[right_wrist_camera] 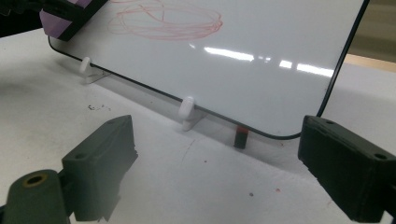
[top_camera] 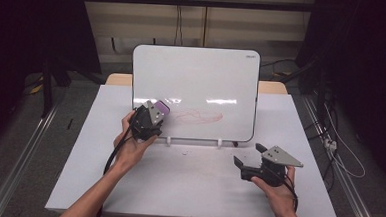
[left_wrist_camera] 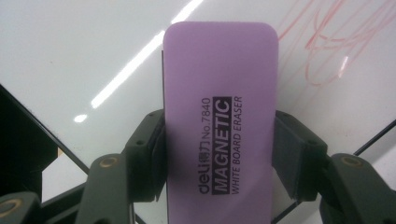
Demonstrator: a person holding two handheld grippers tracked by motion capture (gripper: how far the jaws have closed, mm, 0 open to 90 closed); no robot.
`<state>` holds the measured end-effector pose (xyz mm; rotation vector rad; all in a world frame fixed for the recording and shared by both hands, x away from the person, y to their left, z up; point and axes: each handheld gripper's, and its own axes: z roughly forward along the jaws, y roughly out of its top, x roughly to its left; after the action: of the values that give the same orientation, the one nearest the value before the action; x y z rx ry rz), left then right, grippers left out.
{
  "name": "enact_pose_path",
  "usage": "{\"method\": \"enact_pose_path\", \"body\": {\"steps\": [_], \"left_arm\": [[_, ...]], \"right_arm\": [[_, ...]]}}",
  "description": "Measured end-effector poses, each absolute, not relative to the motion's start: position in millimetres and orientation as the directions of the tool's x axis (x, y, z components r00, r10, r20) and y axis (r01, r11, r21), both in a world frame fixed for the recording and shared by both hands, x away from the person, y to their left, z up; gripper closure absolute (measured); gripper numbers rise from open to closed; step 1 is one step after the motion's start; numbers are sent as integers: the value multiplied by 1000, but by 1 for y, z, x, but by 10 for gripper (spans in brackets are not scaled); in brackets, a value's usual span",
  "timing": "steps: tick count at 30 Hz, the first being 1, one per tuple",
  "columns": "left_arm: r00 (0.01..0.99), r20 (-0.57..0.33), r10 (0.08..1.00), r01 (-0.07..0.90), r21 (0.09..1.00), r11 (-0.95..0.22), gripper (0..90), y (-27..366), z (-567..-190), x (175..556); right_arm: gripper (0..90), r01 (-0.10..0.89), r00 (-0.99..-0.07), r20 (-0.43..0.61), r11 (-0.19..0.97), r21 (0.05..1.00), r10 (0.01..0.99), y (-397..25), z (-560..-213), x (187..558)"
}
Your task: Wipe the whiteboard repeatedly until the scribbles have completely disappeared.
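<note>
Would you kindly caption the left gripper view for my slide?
Left tongs grip a purple eraser before a whiteboard bearing red scribbles.

The only readable stuff sat on the purple eraser [left_wrist_camera: 219, 121] — the print ran lengthwise along its face in the left gripper view. It said "deli" with a couple of Chinese characters after it, then "No.7840", then "MAGNETIC" in light letters on a dark bar, and "WHITE BOARD ERASER" in small caps beside that. The whiteboard [top_camera: 197, 78] had a tiny mark in its top right corner in the high view — too small to read.
</note>
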<state>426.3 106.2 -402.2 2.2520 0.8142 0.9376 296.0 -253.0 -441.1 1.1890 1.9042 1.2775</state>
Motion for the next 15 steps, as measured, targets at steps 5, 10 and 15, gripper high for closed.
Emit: {"method": "enact_pose_path", "body": {"steps": [5,10,15], "left_arm": [[601,399,693,302,689,-659,415,94,-406,423],[627,401,668,287,679,-676,413,84,-408,421],[594,364,717,311,719,-622,413,98,-396,434]], "right_arm": [[108,362,-458,28,157,919,889,-253,-440,296],[108,359,-460,25,160,919,887,-252,-440,296],[108,364,-458,32,155,918,888,-253,-441,296]]}}
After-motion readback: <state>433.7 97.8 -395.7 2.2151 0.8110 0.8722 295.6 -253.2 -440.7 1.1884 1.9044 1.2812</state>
